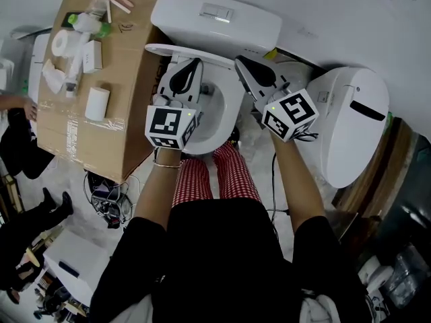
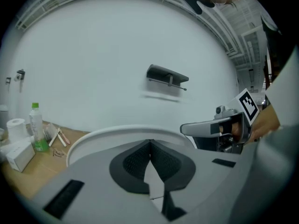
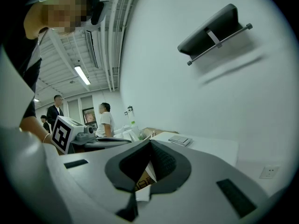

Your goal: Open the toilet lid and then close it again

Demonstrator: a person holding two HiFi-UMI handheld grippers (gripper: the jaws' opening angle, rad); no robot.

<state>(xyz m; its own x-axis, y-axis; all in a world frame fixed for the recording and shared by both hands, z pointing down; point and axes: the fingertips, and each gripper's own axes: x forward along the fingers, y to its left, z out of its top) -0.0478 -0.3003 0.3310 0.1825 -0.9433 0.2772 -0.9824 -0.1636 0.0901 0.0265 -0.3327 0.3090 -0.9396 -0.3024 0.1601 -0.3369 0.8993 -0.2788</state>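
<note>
The left claw [image 2: 149,143] is narrow, its black ribbed tips pressed together with nothing caught between them. It points at the inner face of the white plastic toilet lid [image 1: 165,48], which stands raised at 12 o'clock of the white oval toilet bowl [image 1: 219,116], just in front of the white ceramic cistern [image 1: 215,25]. Whether the tips touch the lid cannot be told. The right claw [image 3: 149,143] is narrow as well, tips meeting and empty. In the head view it is held at about 1 o'clock of the bowl, beside the lid's right end. The two marker cubes sit over the bowl's rim at 9 and 3 o'clock. The person's legs in red-and-white checked trousers [image 1: 215,173] come up to the bowl from 6 o'clock. At 9 o'clock of the toilet stands a brown cardboard box [image 1: 128,99]. Its top carries white paper rolls [image 1: 66,42], a small white carton [image 1: 92,56] and a clear plastic bottle with a green cap [image 2: 37,127]. At 3 o'clock, well apart from the bowl, is a second white toilet [image 1: 357,126] with its lid down. On the white wall above the cistern hangs a black shelf with a metal rail [image 2: 166,73]. In the right gripper view, far off at 9 o'clock, a few people stand [image 3: 106,120].
</note>
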